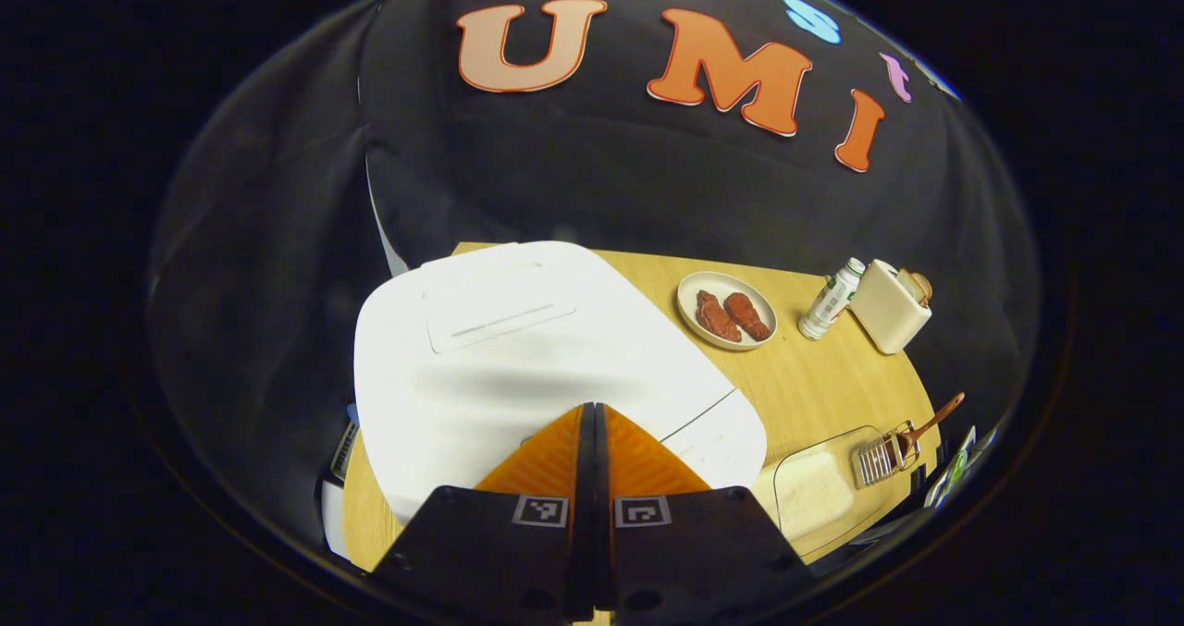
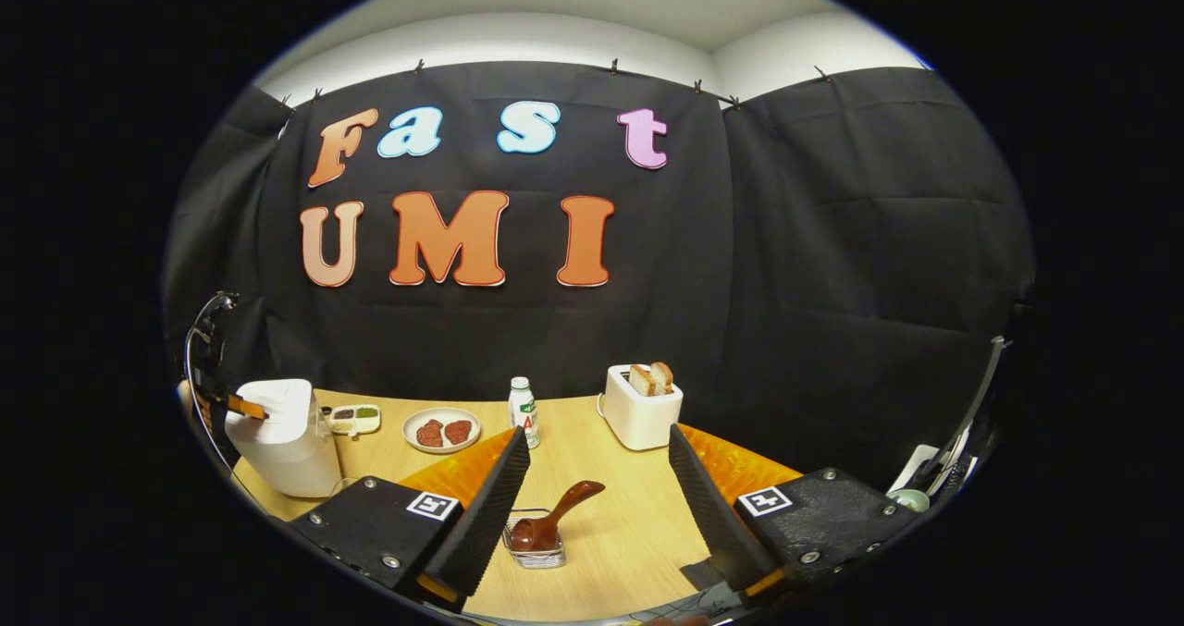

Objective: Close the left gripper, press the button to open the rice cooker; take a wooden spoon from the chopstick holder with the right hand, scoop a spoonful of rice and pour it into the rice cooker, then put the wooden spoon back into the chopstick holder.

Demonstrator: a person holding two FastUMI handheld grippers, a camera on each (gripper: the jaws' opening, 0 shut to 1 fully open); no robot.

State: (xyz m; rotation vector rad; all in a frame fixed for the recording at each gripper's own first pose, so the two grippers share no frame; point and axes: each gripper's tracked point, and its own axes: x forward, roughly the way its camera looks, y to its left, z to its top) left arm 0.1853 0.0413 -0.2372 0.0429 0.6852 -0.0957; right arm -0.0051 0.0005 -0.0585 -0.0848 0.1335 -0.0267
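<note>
Left tongs (image 1: 593, 415) pinched shut, empty — poised over the rice cooker (image 1: 518, 349).
Right tongs (image 2: 592, 497) gape wide (holding nothing); wooden spoon (image 2: 560, 513) just ahead — handle leaning right.

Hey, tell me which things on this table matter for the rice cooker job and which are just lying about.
For the job:
rice cooker
wooden spoon
chopstick holder
rice container
left gripper, shut
right gripper, open

Lying about:
plate of meat
bottle
toaster with bread
small sauce tray
</note>
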